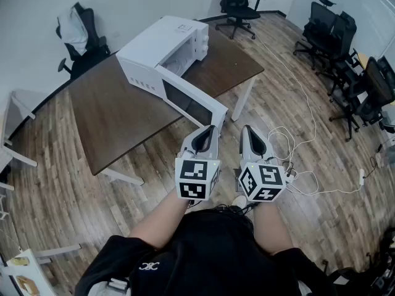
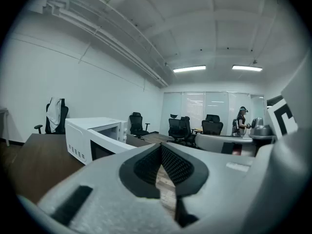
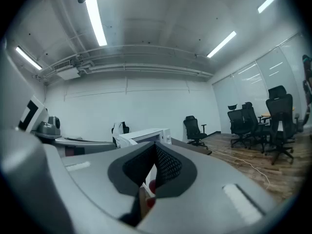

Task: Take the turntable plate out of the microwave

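A white microwave (image 1: 162,48) stands on the far part of a brown table (image 1: 117,119). Its door (image 1: 191,102) hangs open towards me, past the table's near edge. The cavity (image 1: 179,61) looks pale, and I cannot make out the turntable plate inside. Both grippers are held side by side in front of my body, well short of the table. The left gripper (image 1: 210,131) is shut with nothing in it, and so is the right gripper (image 1: 248,131). In the left gripper view the microwave (image 2: 90,133) lies ahead to the left. In the right gripper view the microwave (image 3: 144,136) sits just above the jaws.
Black office chairs (image 1: 336,54) stand at the right, one (image 1: 237,5) behind the table, and one with a white garment (image 1: 77,32) at the back left. A white cable (image 1: 308,134) trails over the wooden floor. A person (image 2: 241,123) stands far off.
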Motion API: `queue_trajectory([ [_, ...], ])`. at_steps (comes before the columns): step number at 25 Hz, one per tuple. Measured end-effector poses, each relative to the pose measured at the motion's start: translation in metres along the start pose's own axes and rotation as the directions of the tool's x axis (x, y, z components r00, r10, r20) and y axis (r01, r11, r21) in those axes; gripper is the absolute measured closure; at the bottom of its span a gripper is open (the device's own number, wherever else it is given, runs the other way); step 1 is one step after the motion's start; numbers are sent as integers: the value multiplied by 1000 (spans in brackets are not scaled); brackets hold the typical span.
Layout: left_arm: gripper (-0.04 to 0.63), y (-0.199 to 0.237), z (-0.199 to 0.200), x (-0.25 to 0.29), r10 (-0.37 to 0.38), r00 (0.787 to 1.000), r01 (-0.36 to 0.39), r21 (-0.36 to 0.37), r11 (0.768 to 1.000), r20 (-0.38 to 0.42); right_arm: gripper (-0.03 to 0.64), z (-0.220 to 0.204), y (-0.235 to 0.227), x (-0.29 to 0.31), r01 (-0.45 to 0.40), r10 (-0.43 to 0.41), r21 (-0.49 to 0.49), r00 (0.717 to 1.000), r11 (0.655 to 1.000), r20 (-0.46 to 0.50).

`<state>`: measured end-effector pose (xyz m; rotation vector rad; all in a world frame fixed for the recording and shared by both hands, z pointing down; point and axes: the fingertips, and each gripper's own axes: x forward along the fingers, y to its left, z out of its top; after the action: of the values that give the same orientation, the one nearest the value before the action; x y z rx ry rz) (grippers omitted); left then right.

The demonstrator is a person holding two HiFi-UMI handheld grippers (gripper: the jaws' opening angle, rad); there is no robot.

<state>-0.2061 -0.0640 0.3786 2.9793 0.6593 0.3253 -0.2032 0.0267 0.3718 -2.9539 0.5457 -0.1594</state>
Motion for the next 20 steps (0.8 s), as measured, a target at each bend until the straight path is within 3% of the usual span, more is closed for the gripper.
queue_trajectory([
  [10,584,-9,6,26,-20,1000,20,4,1000,-4,607,5,-22,12,1,-2,54,1000,999,19],
  [20,584,-55,8,88,-40,999,41,26,999,-16,607,9,-86,20,-5,4,28,1000,1000,9],
])
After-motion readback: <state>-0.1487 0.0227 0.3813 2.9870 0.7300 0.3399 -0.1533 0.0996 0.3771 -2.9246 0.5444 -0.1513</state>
